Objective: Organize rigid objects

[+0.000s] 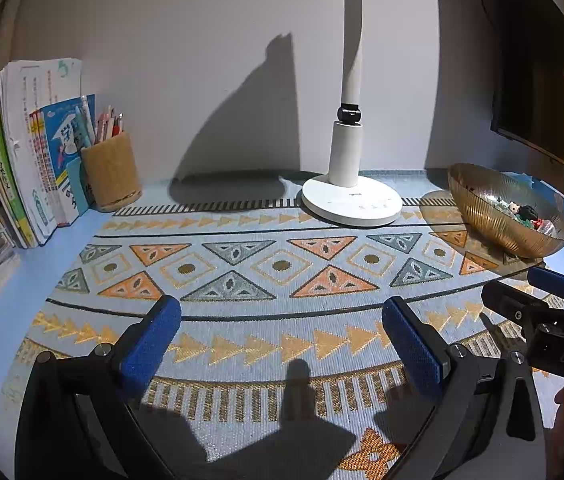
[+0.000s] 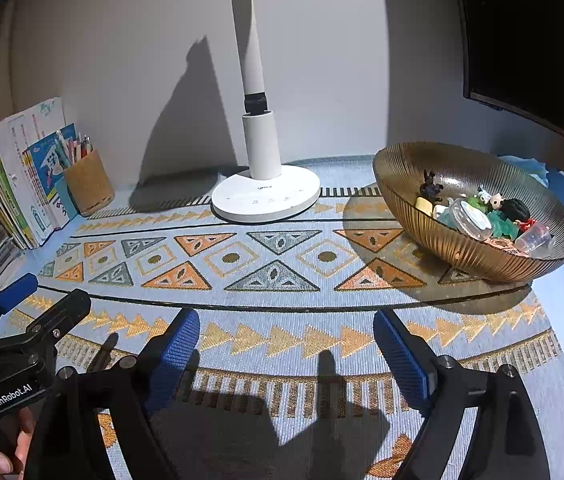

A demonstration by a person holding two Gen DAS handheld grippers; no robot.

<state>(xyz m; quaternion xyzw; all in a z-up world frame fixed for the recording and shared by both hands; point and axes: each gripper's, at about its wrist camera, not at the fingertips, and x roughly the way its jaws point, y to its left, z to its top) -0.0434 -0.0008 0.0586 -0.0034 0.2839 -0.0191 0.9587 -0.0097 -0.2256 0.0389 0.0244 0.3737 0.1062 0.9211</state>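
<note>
A ribbed amber glass bowl stands at the right of the patterned mat and holds several small toys and clear plastic cups. The bowl also shows in the left wrist view. My left gripper is open and empty, low over the mat's front. My right gripper is open and empty, just in front and left of the bowl. Each gripper shows at the edge of the other's view: the right one and the left one.
A white desk lamp stands at the back middle against the wall. A cork pen cup and a row of upright books stand at the back left. A dark screen hangs at the right.
</note>
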